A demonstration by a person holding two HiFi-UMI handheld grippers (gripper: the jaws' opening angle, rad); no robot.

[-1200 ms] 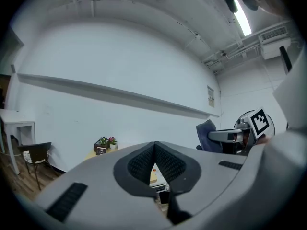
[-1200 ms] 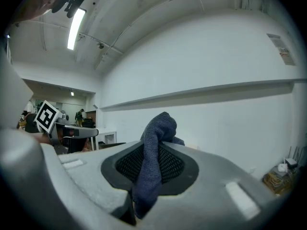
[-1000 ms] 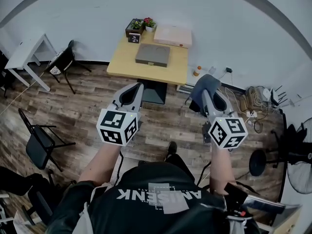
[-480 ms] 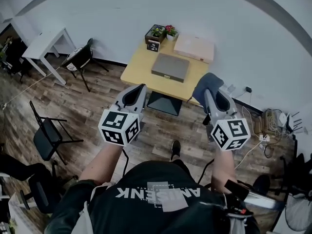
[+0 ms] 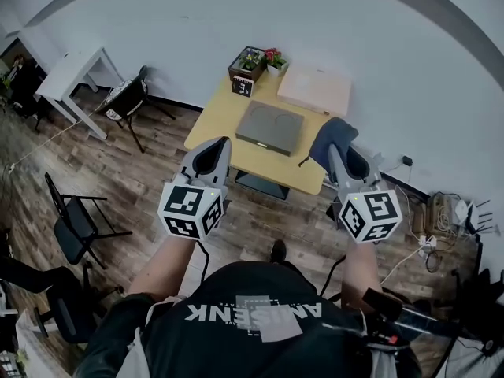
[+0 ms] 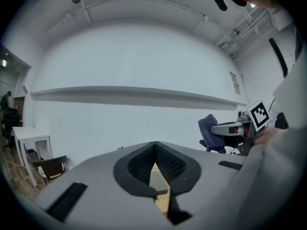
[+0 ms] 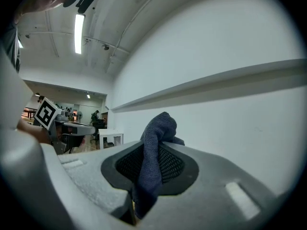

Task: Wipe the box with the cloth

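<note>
1. The right gripper (image 5: 340,151) is clenched on the dark blue cloth (image 5: 329,137), which bunches up above its jaws.
2. The left gripper (image 5: 211,150) is closed with nothing in it, its tips meeting.
3. The grey box (image 5: 270,127) lies flat on the yellow table (image 5: 216,120), ahead of both grippers and roughly between them, well apart from the cloth.
4. Its long axis runs across the person, slightly skewed. The cloth hand looks a touch nearer, over the table's near right corner.
5. A pink box (image 5: 315,90) sits behind it and may be the one meant.
6. Writing: the shirt lettering is upside-down and partly covered, so it can't be read.
</note>
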